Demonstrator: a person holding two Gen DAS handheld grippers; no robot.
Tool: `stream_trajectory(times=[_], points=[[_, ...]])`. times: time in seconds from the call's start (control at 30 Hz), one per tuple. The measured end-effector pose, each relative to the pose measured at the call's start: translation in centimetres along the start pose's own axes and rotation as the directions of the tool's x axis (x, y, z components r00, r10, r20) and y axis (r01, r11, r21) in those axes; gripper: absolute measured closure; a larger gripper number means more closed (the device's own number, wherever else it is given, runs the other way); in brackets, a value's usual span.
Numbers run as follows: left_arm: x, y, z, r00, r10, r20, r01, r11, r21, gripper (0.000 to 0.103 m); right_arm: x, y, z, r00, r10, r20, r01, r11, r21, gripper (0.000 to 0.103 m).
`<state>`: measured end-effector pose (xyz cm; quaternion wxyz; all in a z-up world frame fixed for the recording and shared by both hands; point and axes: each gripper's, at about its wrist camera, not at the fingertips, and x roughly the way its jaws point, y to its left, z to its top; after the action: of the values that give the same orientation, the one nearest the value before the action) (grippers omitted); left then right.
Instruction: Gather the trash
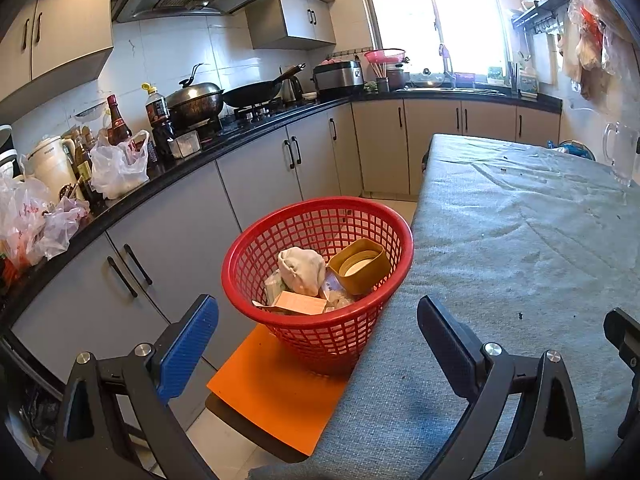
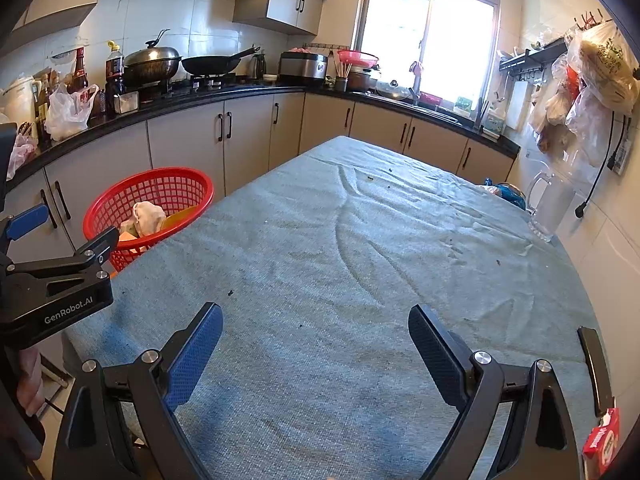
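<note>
Spreading wide and gripping nothing, left gripper (image 1: pixel 318 322) hovering over the near left edge of the grey-clothed table (image 1: pixel 520 248), blue fingers (image 1: pixel 188 344) framing the red basket (image 1: pixel 256 248). Sitting on an orange stool (image 1: pixel 276 388) just beside the table's left edge, basket holding trash: crumpled whitish wad (image 1: pixel 302 270), yellowish round lid-like ring (image 1: pixel 360 266) leaning at the right wall, pale pink box (image 1: pixel 299 303) at the near side, with clear wrappers beneath, hard to make out. Getting cut off at the far right edge, a glass mug (image 1: pixel 620 152) standing on the table. Crowding the counter (image 1: pixel 240 136) on the left, bottles and plastic bags. Poking in at the near right edge, a black part of the other tool, too cropped to read.

Gaping just as wide and likewise holding nothing, right gripper (image 2: pixel 316 334) hanging above the near middle of the table (image 2: pixel 360 240). Showing at far left, red basket (image 2: pixel 160 184) half hidden by the table edge and the left gripper's black body, only the whitish wad (image 2: pixel 149 216) and a yellow sliver standing out inside. Standing at the far right by the wall, glass mug (image 2: pixel 550 208); beyond it something blue, blurred. Peeking in at the near right corner, a red and white carton (image 2: pixel 602 446), mostly cut off. Dotting the cloth, small dark crumbs (image 2: pixel 231 292).
</note>
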<state>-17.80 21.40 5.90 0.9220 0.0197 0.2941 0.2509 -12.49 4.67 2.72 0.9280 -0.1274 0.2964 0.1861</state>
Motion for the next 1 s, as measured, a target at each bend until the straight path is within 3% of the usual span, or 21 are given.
stream_trajectory(times=[1.0], points=[[-0.15,0.33,-0.21,1.0,0.002,0.01,-0.002,1.0,-0.014,0.004,-0.43,0.63,-0.24,1.0,-0.002,-0.005,0.002,1.0,-0.009,0.007]])
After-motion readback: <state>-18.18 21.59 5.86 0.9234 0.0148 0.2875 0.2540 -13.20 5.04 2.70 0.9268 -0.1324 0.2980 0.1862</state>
